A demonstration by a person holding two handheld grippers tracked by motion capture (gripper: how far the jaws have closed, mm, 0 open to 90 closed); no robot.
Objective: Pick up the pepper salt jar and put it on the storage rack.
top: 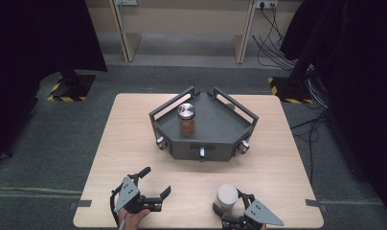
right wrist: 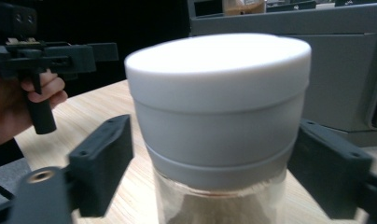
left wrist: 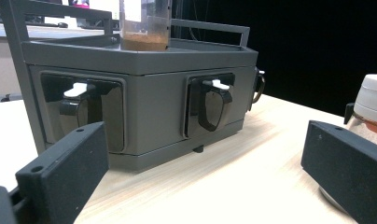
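Observation:
A glass jar with a white lid (top: 227, 194) stands on the wooden table near its front edge, with brown powder inside. My right gripper (top: 232, 201) is open, one jaw on each side of that jar's lid (right wrist: 219, 107), close to it. My left gripper (top: 157, 180) is open and empty at the front left, pointing at the grey rack (left wrist: 154, 93). The white-lidded jar (left wrist: 373, 102) shows past its right jaw. On the rack's (top: 215, 127) top stands a second jar (top: 186, 120) with a silver lid and brown contents.
The rack has raised rails and metal handles (top: 201, 152) on its front faces. A hand (right wrist: 37, 88) holds the left gripper's grip. Black curtains, stand bases with hazard stripes (top: 67, 91) and cables (top: 273, 43) surround the table on the floor.

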